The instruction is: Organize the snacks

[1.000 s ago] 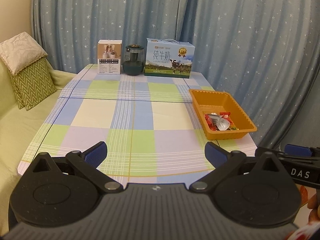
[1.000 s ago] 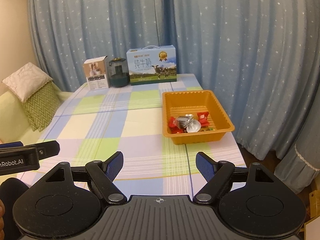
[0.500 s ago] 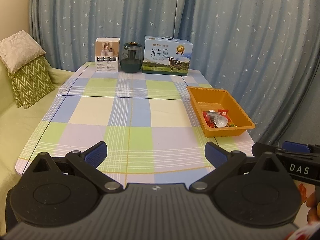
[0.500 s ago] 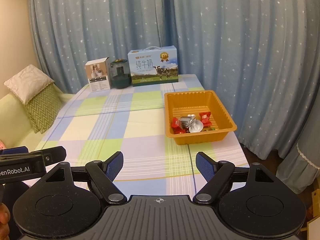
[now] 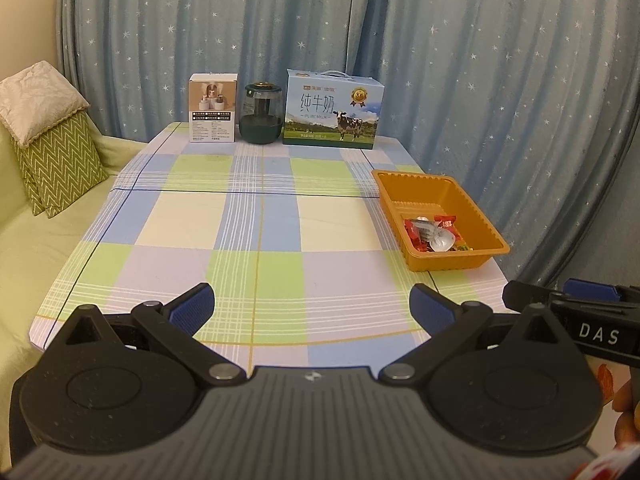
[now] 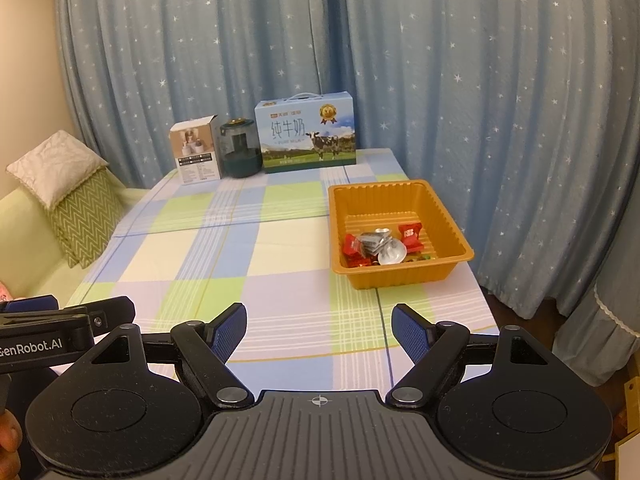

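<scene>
An orange tray (image 5: 416, 184) (image 6: 452, 232) sits at the right edge of the checked table. It holds several wrapped snacks (image 5: 434, 233) (image 6: 380, 246), red and silver, heaped at its near end. My left gripper (image 5: 312, 312) is open and empty, held back over the table's near edge. My right gripper (image 6: 318, 330) is open and empty, also near the front edge, and shows at the right of the left wrist view (image 5: 580, 304). The left gripper shows at the lower left of the right wrist view (image 6: 68, 320).
At the table's far end stand a white box (image 5: 212, 114), a dark green jar (image 5: 259, 120) and a blue milk carton (image 5: 332, 110). A green sofa with cushions (image 5: 52, 152) lies to the left. Blue starred curtains (image 6: 480, 80) hang behind and to the right.
Both grippers have drawn back and risen slightly from the table, so the tray and far boxes look smaller. Both stay open and empty.
</scene>
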`<state>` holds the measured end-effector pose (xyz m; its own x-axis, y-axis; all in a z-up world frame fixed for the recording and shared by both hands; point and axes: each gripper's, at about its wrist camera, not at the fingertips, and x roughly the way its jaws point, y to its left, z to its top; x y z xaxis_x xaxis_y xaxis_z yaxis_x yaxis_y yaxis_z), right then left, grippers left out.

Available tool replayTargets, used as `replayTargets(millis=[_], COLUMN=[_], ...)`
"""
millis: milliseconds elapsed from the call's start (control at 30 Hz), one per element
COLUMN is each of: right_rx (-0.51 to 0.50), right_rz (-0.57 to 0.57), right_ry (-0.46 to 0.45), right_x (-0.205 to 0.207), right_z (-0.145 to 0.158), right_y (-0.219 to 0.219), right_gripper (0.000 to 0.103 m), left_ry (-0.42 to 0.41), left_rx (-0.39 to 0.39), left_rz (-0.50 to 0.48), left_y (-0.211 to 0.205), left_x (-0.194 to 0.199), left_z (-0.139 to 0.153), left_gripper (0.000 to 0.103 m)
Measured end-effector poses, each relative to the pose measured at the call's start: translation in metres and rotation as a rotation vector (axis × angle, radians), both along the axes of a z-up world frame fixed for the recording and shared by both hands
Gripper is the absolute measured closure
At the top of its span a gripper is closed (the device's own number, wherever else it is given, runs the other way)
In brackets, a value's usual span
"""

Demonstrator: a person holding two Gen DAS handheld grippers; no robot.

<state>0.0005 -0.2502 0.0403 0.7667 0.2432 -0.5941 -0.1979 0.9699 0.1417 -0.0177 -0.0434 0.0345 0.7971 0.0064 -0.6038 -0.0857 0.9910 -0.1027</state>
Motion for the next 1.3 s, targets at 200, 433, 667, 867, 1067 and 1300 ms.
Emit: replayTargets(millis=[200, 433, 667, 867, 1067, 1300], right_rx=[0.001, 0.002, 0.002, 0.002, 0.002, 0.001], right_rz=[-0.001, -0.001, -0.001, 0.000, -0.001, -0.001], right_ry=[-0.004, -0.005, -0.004, -0.005, -0.005, -0.005], right_x=[-0.0010, -0.0011, -0.0012, -0.0013, -0.0013, -0.0013], right_z=[0.0013, 0.0011, 0.0008, 0.0008, 0.0008, 0.0007], right_y=[0.0009, 0.0023, 0.0016, 0.0013, 0.0017, 0.0018], right_gripper=[0.024, 0.024, 0.024, 0.024, 0.024, 0.024], left_ry=[-0.001, 0.001, 0.001, 0.002, 0.002, 0.003], left_rx=[0.001, 0.001, 0.001, 0.000, 0.000, -0.001], left_rz=[0.002, 0.003, 0.003, 0.004, 0.004, 0.004], left_y=[-0.0008, -0.0005, -0.0004, -0.0005, -0.0005, -0.0006], left_x=[0.0004, -0.0002, -0.0003, -0.0002, -0.0003, -0.0006], left_z=[-0.0011, -0.0019, -0.0024, -0.0024, -0.0031, -0.0039], left_gripper=[0.000, 0.000, 0.000, 0.000, 0.000, 0.000])
